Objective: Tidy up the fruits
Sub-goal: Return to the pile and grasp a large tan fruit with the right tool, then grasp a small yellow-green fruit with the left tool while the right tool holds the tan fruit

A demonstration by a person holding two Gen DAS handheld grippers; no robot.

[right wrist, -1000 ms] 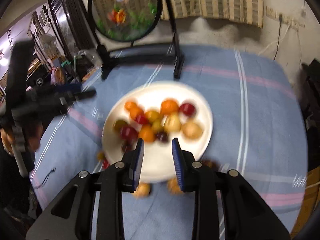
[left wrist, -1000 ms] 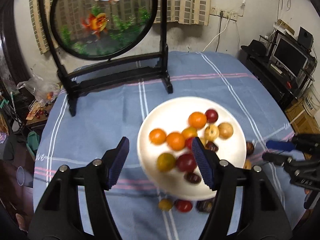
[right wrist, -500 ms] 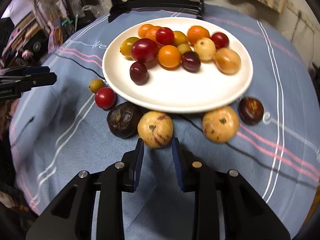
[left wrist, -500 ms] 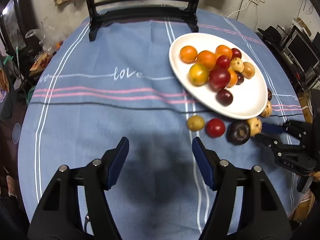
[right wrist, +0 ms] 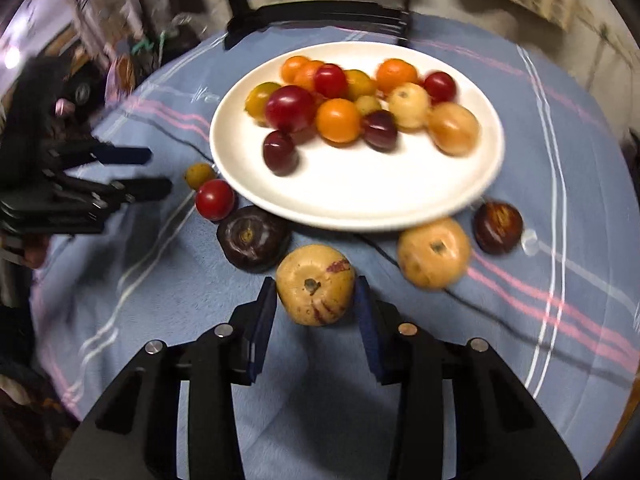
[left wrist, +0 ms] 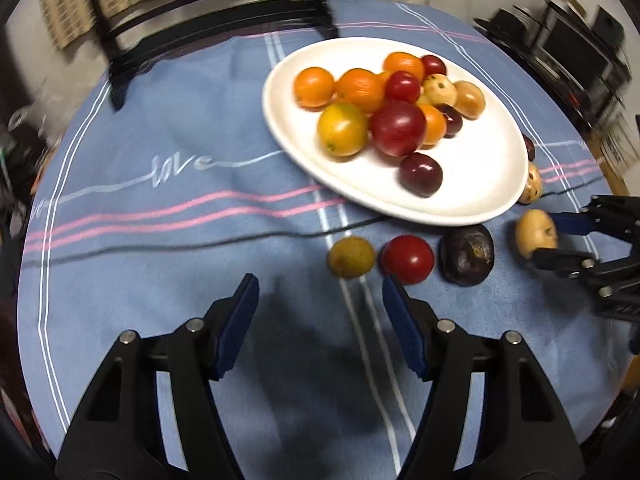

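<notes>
**A:** Down by the near rim of the white plate (right wrist: 360, 196), right gripper (right wrist: 316, 292) low over the blue tablecloth (left wrist: 160, 260). Jaws just now closing in, narrow, with the pale yellow fruit (right wrist: 316, 284) squarely between them.

**B:** Pads tight against both flanks of it, by the look of the right wrist view. Seated on the cloth, stem end facing up, reddish streaks down the near side.

**A:** Same story from the left wrist view: one blue finger above that fruit, one dark finger below.

**B:** And the left gripper (left wrist: 320, 292)?

**A:** Roughly half open, holding nothing, touching nothing. Only bare cloth and its own shadow between the pads.

**B:** Close to the loose row, though. Red fruit (left wrist: 408, 258) just beyond the right fingertip, small yellow-green fruit (left wrist: 351, 257) touching it on the left, dark purple fruit (left wrist: 468, 254) next along.

**A:** All three off the plate, lined up along its near edge.

**B:** Farther round the rim, a tan fruit (right wrist: 434, 252) and a dark brown fruit (right wrist: 498, 222), side by side on the cloth.

**A:** Up on the plate, a tight cluster at the far half: oranges, reds, a couple of deep plum-coloured ones, pale yellow and tan at the right. Near half of the plate bare white.

**B:** Slight blur across both views, colours clear enough.
</notes>
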